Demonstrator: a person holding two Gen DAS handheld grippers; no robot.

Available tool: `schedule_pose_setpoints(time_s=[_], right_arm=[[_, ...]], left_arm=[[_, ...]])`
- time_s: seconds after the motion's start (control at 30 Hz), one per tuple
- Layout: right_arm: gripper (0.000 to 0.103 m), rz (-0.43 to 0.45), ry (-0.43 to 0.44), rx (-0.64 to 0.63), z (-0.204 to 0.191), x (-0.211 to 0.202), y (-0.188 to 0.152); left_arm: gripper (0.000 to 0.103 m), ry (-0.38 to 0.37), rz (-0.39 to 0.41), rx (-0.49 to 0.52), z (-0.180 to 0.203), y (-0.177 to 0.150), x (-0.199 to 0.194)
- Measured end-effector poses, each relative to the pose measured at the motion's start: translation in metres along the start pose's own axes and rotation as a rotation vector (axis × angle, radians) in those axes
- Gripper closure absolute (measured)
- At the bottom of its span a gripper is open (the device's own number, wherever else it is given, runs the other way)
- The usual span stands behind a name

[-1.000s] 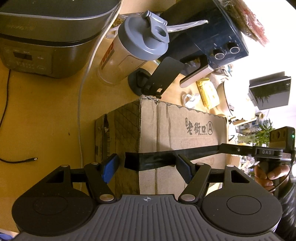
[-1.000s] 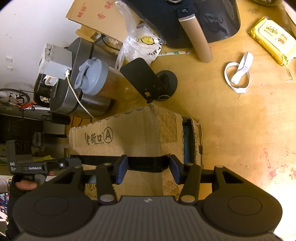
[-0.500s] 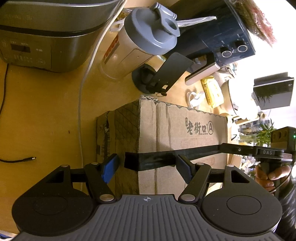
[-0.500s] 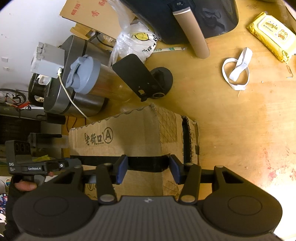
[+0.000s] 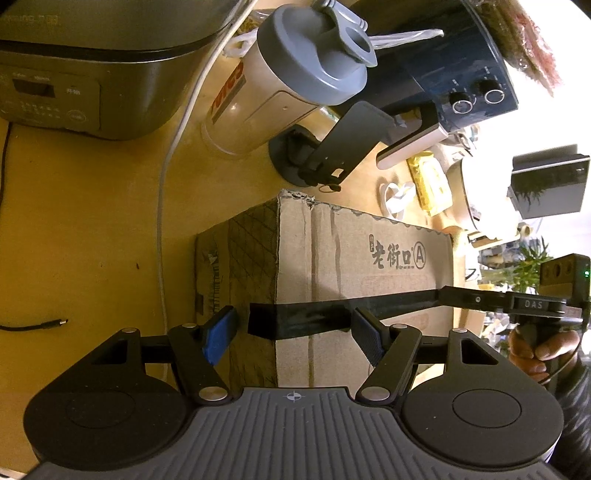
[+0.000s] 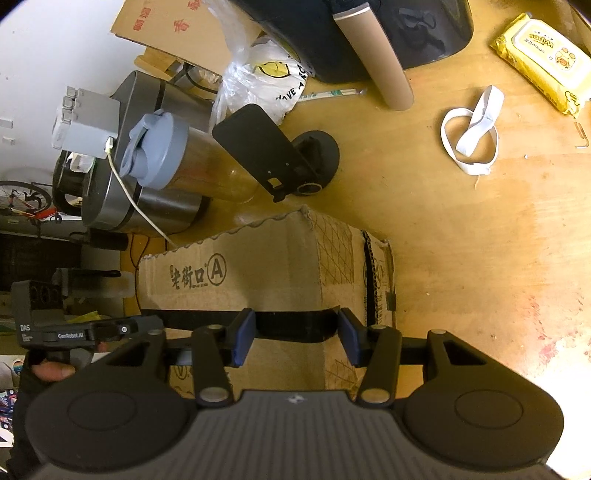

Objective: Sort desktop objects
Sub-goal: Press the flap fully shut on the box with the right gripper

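Observation:
A cardboard box (image 5: 362, 266) with black tape and printed characters lies on the wooden desk (image 5: 92, 221); it also shows in the right wrist view (image 6: 258, 273). My left gripper (image 5: 293, 334) is open, its blue-padded fingers straddling one end of the box. My right gripper (image 6: 295, 338) is open and straddles the opposite end. Each gripper shows in the other's view, at the far side of the box. Whether the pads touch the box I cannot tell.
Close behind the box stand a grey-lidded shaker bottle (image 5: 295, 85), a black phone stand (image 5: 332, 147), a rice cooker (image 5: 74, 74) and a dark air fryer (image 6: 369, 33). A white strap (image 6: 472, 136), yellow wipes pack (image 6: 543, 55) and a white cable (image 5: 166, 184) lie on the desk.
Both grippers and the box between them have shifted forward toward the bottle and phone stand, which now look nearer. The jaws have not changed.

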State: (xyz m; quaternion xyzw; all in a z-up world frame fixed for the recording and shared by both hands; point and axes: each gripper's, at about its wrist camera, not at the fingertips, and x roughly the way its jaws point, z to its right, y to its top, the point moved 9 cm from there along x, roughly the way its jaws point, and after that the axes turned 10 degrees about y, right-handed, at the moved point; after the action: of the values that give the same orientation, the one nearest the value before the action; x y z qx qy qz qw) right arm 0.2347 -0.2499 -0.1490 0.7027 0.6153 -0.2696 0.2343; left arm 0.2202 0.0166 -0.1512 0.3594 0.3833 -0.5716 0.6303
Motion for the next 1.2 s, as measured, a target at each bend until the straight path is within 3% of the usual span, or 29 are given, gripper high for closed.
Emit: schedule_pose_setpoints(time_s=[0.43,0.5,0.53,0.57,0.73,1.2], right_arm=[[0.054,0.002,-0.011,-0.005,0.001,0.0,0.001],[0.031,0.009,-0.023,-0.005,0.002,0.0,0.001],[0.006,0.012,-0.028,-0.006,0.003,0.0,0.001],[0.0,0.015,-0.034,-0.006,0.003,0.0,0.001],[0.0,0.026,-0.032,-0.005,0.003,-0.001,0.0],[0.0,0.041,-0.005,0.002,0.001,-0.003,-0.011]], left_arm=[[0.034,-0.004,0.003,-0.01,-0.001,-0.001,0.001],[0.024,-0.002,0.002,-0.023,-0.002,-0.001,0.001],[0.019,0.001,0.003,-0.023,-0.001,-0.001,0.001],[0.007,0.005,0.004,-0.022,0.0,-0.001,0.001],[0.006,0.045,-0.001,-0.014,-0.001,-0.002,0.001],[0.006,0.037,0.033,-0.036,-0.004,-0.009,-0.006]])
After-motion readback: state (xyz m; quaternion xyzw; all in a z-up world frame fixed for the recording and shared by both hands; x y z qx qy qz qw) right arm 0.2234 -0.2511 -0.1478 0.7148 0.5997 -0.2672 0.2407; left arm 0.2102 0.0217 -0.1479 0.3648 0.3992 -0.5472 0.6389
